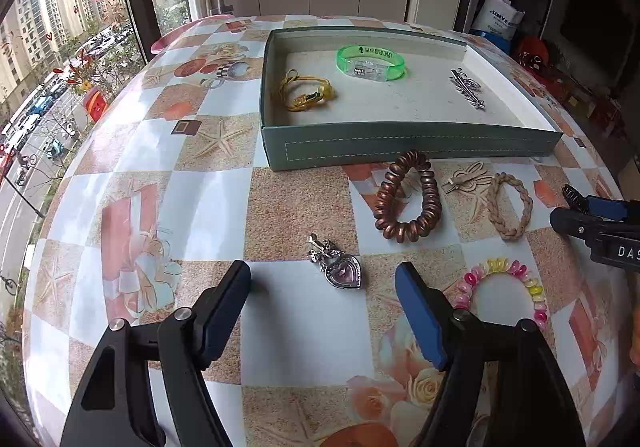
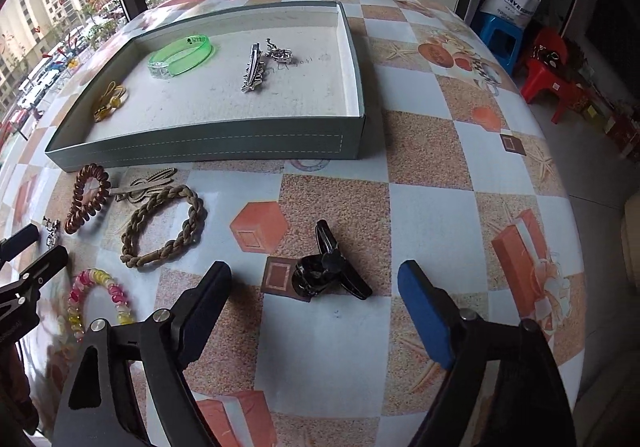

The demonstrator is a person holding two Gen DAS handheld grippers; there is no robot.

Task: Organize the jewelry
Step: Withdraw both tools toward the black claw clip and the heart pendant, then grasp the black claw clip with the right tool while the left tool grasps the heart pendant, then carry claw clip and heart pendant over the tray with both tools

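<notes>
Both tools are spread wide and hold nothing. The left tool [image 1: 322, 279] hangs over the heart pendant [image 1: 344, 273], which lies on the tabletop [image 1: 208, 207] between its fingers. The right tool [image 2: 314, 279] frames the black claw clip [image 2: 326, 273] in the same way.

The tray [image 1: 400, 145] already holds a green bangle [image 1: 372, 61], a yellow cord bracelet [image 1: 306, 95] and a silver clip [image 1: 468, 87]. Still outside it are the copper coil tie [image 1: 406, 199], braided band [image 1: 508, 207], flat hair clip [image 1: 468, 177] and pink bead bracelet [image 1: 502, 287].

The pendant looks flat and slick, so the pads may slide off it or skid it across the cloth. Its attached clasp may snag or dangle. The claw clip's splayed handles could twist out of a pinch.

The left view cuts off most of the right tool. The bangle's lettering is unreadable, and the scribbles on the tray floor cannot be made out.
</notes>
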